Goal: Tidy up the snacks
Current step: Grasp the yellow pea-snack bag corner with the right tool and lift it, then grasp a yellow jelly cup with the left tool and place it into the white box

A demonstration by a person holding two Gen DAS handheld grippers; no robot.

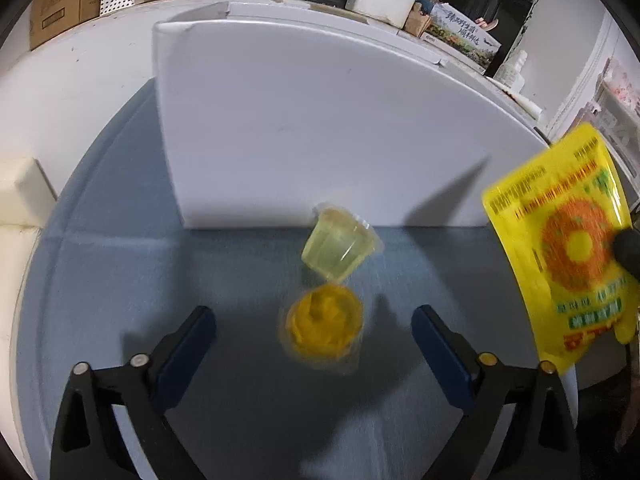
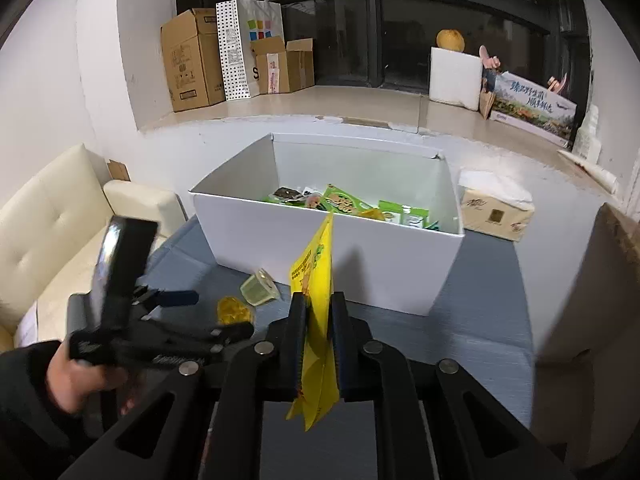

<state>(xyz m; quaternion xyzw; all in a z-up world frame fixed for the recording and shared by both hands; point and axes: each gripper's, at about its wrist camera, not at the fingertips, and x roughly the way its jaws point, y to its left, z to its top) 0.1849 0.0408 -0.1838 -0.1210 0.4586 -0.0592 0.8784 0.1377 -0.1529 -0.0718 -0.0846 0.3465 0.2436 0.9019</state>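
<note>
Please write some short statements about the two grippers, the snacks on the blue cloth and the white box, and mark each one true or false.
1. The right gripper is shut on the flat yellow snack pouch. True.
2. The left gripper is clamped on the orange jelly cup. False: its jaws stand open, with the cup lying on the blue cloth between them, untouched.
3. The pale green translucent jelly cup lies tipped on its side near the white cardboard box. True.
4. The white box is empty. False: several green snack packets lie inside.
5. The tissue pack sits inside the box. False: it stands outside, beside the box.
</note>
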